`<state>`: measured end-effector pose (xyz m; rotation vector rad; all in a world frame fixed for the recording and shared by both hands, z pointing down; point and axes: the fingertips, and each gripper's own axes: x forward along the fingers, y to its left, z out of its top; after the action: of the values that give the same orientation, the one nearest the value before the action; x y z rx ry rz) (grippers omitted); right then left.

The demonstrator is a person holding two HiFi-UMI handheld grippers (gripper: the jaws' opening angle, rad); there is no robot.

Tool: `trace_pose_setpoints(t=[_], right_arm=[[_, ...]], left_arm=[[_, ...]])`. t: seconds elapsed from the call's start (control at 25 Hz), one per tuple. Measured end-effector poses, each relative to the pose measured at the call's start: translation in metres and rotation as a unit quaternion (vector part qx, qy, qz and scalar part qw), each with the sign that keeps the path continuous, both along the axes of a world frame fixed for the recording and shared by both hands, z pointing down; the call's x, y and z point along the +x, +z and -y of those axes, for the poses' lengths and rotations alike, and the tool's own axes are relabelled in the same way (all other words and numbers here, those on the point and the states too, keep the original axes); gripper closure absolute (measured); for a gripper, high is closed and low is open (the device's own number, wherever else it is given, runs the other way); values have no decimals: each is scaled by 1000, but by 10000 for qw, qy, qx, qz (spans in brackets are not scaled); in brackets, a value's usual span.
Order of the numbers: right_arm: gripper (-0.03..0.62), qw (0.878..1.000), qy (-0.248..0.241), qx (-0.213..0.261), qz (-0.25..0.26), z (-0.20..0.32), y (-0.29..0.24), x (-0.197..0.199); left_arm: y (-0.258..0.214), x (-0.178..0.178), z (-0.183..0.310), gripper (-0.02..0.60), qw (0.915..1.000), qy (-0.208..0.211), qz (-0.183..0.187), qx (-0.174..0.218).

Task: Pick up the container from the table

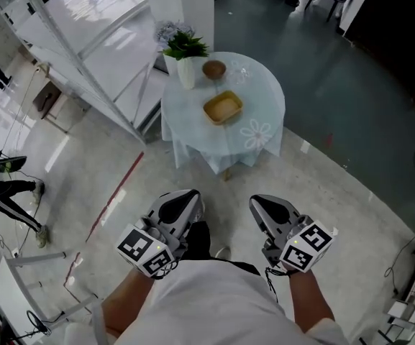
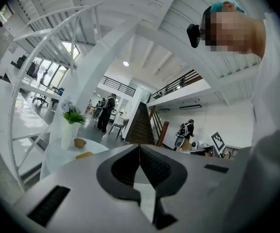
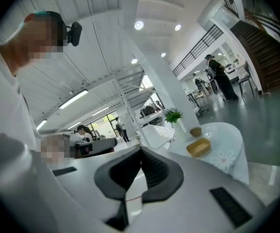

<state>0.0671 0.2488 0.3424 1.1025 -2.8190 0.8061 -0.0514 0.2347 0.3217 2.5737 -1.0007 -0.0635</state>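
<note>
— Grey floor point(image 1: 336, 207) all round, and one small round counter point(image 1: 272, 95) standing out on it. What are the tongs up to?

— Nothing is held. The left tongs point(image 1: 187, 195) have their dark pads pressed together with nothing between them. The right tongs point(image 1: 262, 202) are the same, closed and empty. The person holds them side by side, low and close to the body, both pointing towards twelve o'clock.

— And the container?

— The container point(image 1: 223, 108) is a shallow yellow-brown tray lying flat near the middle of the counter, at twelve o'clock from both tongs and well apart from them. Neither pair touches it. The right gripper view has the container point(image 3: 198, 147) at about two o'clock of its closed pads.

— What else is on the counter?

— A small brown bowl point(image 1: 213, 69) sits at twelve o'clock from the container. A white vase point(image 1: 185, 74) with a green plant point(image 1: 185, 47) stands at ten o'clock of it. The pale cloth point(image 1: 193, 146) hangs over the edge, with a white flower print point(image 1: 256, 133) at four o'clock of the container.

— Beyond that?

— A white staircase point(image 1: 106, 42) rises at ten o'clock of the counter, and a red line point(image 1: 117, 192) runs along the floor at nine o'clock of the left tongs.
</note>
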Motion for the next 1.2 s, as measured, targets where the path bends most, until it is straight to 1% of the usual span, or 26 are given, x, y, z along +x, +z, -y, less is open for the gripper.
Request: trace_pose_setpoints(t=[0.6,1.2], right_arm=[[574,9994,25,-326,-70,130,23,-38],[574,9980,239,-551,-187,227,31,-71]], left_arm=[[26,-38,136,560,9996,20,-69,-282],[36,-68,236,560,9985,253,-121,-467]])
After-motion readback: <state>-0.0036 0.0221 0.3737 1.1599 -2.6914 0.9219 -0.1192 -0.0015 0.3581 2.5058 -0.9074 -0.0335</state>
